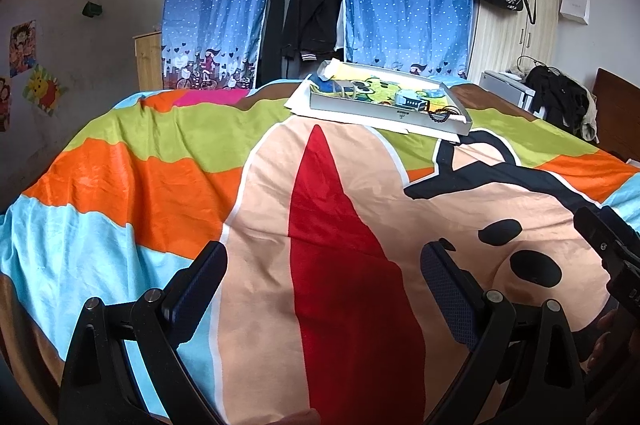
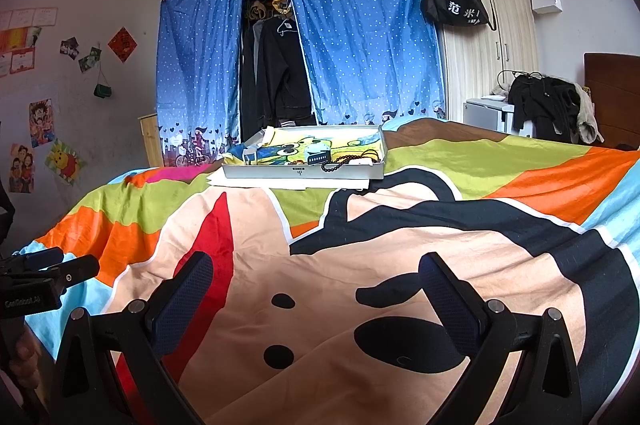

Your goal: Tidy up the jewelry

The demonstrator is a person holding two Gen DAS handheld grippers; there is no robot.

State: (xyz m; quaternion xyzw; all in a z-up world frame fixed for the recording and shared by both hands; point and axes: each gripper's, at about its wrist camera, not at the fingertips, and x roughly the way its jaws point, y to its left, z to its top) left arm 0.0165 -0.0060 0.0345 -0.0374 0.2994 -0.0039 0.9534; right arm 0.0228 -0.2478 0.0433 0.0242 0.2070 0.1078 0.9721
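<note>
— Jewelry sits in the shallow grey tray (image 2: 304,176) at the bed's (image 2: 400,249) far edge; a dark bead bracelet (image 2: 345,161) lies by the tray's near right corner.

— And the grippers?

— Left gripper (image 1: 324,265) and right gripper (image 2: 316,277) both gape wide over the blanket, holding nothing, well apart from the tray.

— Risks?

— Probably the soft bedding: pressing down could tip the tray. The bracelet hugs the rim, so one finger might snag the wall or scatter the beads.
</note>
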